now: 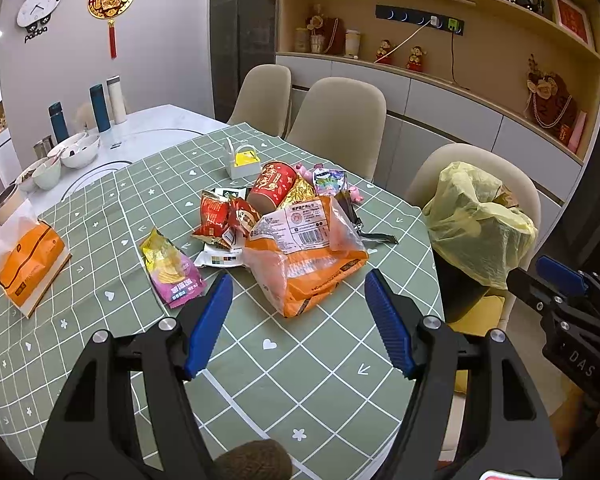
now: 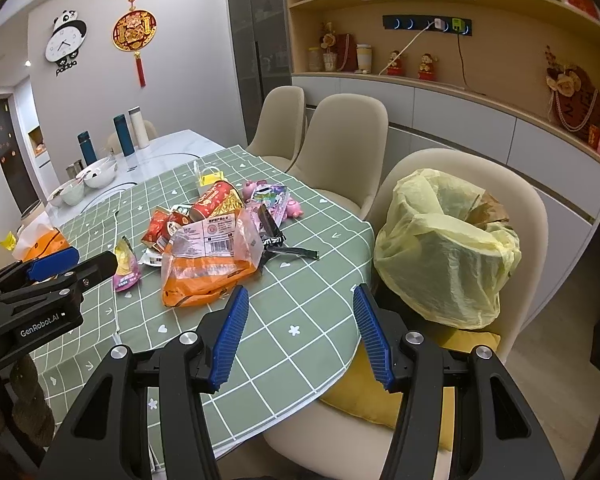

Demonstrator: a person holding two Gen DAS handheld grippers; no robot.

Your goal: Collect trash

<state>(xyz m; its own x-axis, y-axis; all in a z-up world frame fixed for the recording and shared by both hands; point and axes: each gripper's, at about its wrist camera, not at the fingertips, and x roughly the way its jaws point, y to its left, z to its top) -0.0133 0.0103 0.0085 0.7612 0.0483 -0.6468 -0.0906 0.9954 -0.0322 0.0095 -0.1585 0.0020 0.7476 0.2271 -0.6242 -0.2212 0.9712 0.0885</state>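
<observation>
A pile of trash lies on the green checked tablecloth: a large orange plastic bag, red snack packets, a red cup and a purple chip packet. A yellow trash bag stands open on the chair at the right. My left gripper is open and empty, just short of the orange bag. My right gripper is open and empty over the table's right edge, between the pile and the trash bag.
An orange tissue pack lies at the table's left. Bowls and bottles stand on the white tabletop behind. Beige chairs line the far side. A yellow cushion lies on the near chair.
</observation>
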